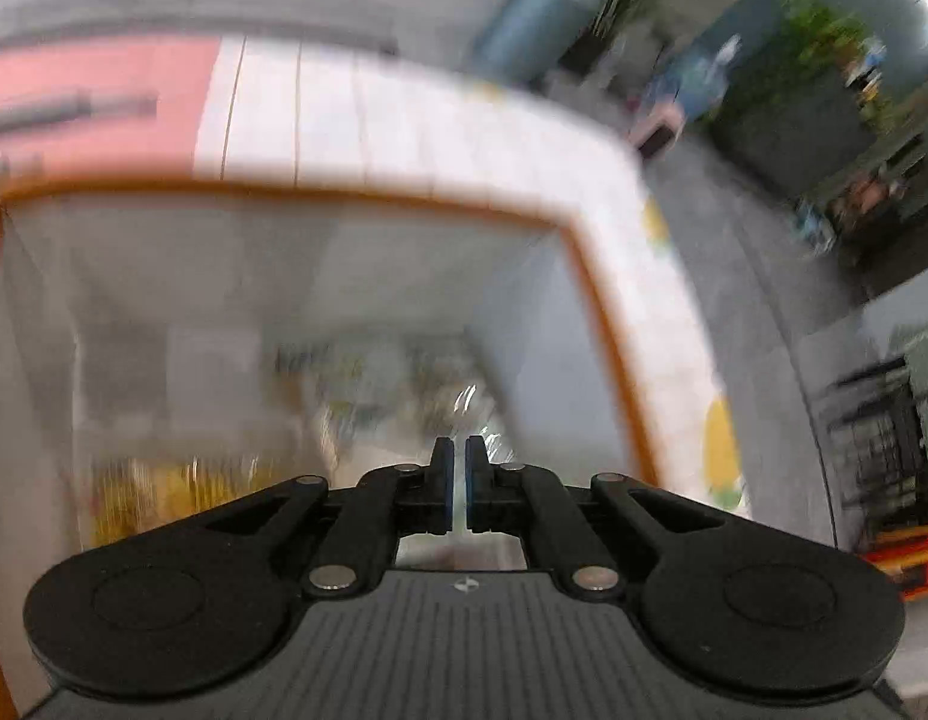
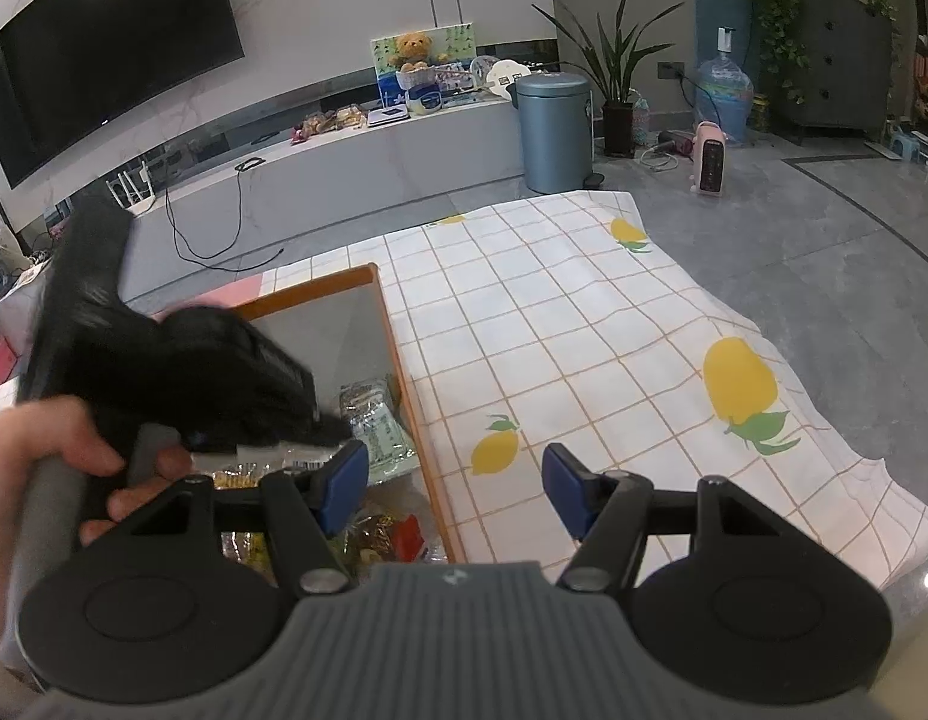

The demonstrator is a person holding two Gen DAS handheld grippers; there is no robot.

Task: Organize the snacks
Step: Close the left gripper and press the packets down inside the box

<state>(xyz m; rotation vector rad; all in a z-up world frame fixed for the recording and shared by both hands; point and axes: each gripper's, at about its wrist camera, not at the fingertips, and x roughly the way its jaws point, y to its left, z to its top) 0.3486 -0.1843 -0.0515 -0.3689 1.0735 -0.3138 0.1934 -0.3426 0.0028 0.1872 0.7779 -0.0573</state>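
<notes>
Task near completion, by appearance: snack packets (image 2: 377, 426) lie gathered in the orange-rimmed bin (image 2: 398, 348) at lower left, the lemon-print tabletop (image 2: 583, 324) bare; left gripper (image 1: 459, 480) jaws nearly pressed together, any hold indiscernible; right gripper (image 2: 455, 489) jaws spread, empty.

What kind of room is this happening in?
Most likely a home living room: a large black wall-mounted television, a long low grey media console beneath it, and a tall potted green houseplant.
</notes>
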